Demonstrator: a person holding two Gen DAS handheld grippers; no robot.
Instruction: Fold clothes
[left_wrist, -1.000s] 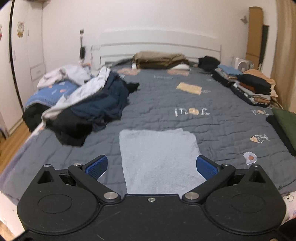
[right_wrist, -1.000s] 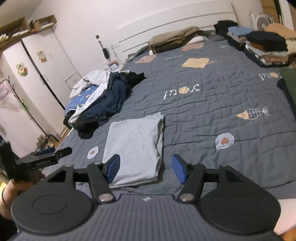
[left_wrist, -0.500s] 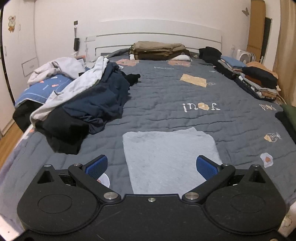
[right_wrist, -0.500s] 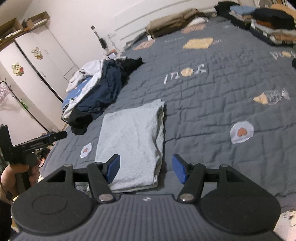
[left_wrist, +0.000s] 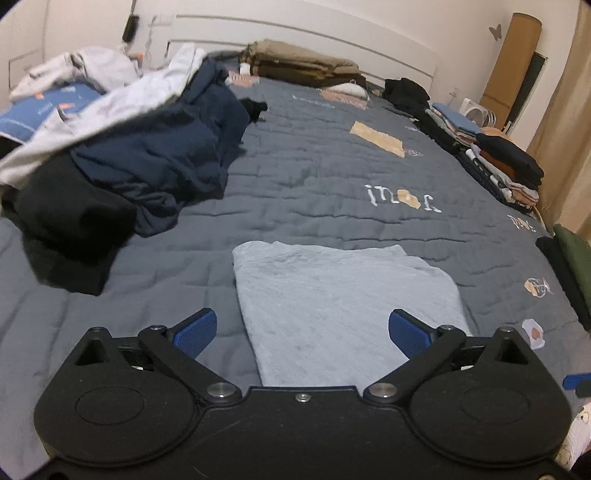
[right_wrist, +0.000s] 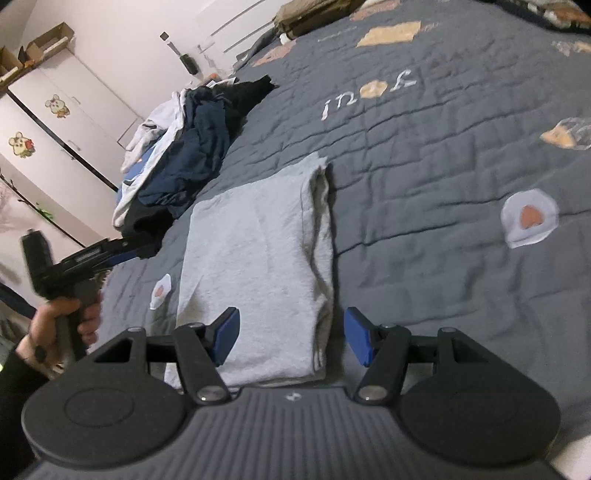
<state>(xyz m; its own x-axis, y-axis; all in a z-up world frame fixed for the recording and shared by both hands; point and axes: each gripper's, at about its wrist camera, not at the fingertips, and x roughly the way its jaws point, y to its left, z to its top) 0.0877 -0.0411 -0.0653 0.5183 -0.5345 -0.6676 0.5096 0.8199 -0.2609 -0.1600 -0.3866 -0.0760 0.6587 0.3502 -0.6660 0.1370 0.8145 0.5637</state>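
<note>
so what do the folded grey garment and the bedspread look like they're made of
Folded grey garment: looks like soft matte cotton jersey, heathered and finely creased. Bedspread: seems a quilted matte woven fabric, stitched in puffy rows with sewn-on patches.

A light grey folded garment (left_wrist: 343, 306) lies on a slate-grey quilt (left_wrist: 314, 177) patterned with fried eggs.

Grey garment (left_wrist: 343, 306) folded flat, rectangular; lies on bedspread (left_wrist: 314, 184)

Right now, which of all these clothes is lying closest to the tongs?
The light grey folded garment, flat on the bed just ahead of both open tongs. The dark heap and the folded stacks lie farther off.
</note>
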